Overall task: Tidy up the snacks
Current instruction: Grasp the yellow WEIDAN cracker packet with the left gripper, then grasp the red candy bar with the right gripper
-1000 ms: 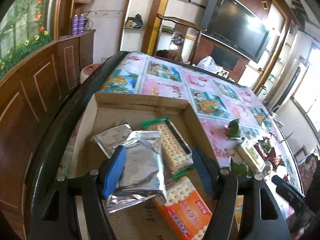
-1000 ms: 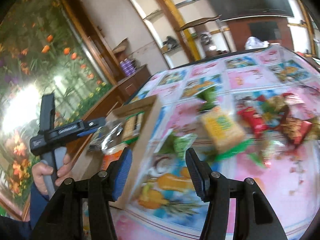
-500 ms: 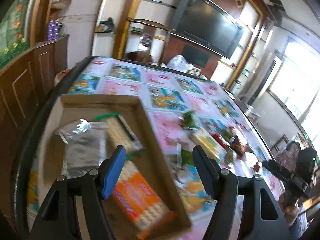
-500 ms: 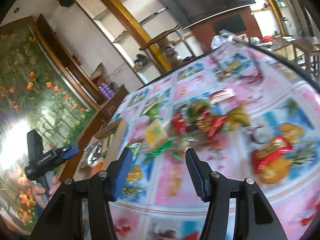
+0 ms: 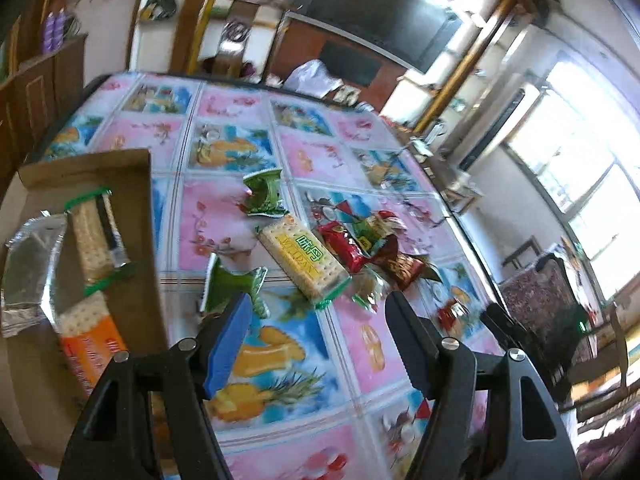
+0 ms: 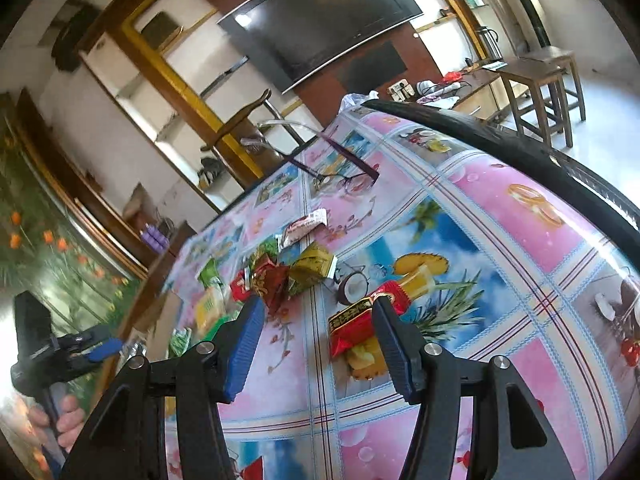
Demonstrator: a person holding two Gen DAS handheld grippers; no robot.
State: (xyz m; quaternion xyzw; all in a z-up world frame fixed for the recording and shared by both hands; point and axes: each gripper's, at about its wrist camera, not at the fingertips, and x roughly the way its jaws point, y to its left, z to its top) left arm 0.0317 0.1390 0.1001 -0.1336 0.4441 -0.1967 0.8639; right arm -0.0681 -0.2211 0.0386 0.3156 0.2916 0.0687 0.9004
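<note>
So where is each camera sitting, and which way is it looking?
Left wrist view: sits on the left gripper, looking down across the table at the cardboard box and yellow cracker pack; its own two open fingers show.
Right wrist view: sits on the right gripper, looking across the table at a red and gold snack; its open fingers show, plus the person's hand holding the other gripper.
Both views share the snack pile, with the cracker pack, and the TV.
</note>
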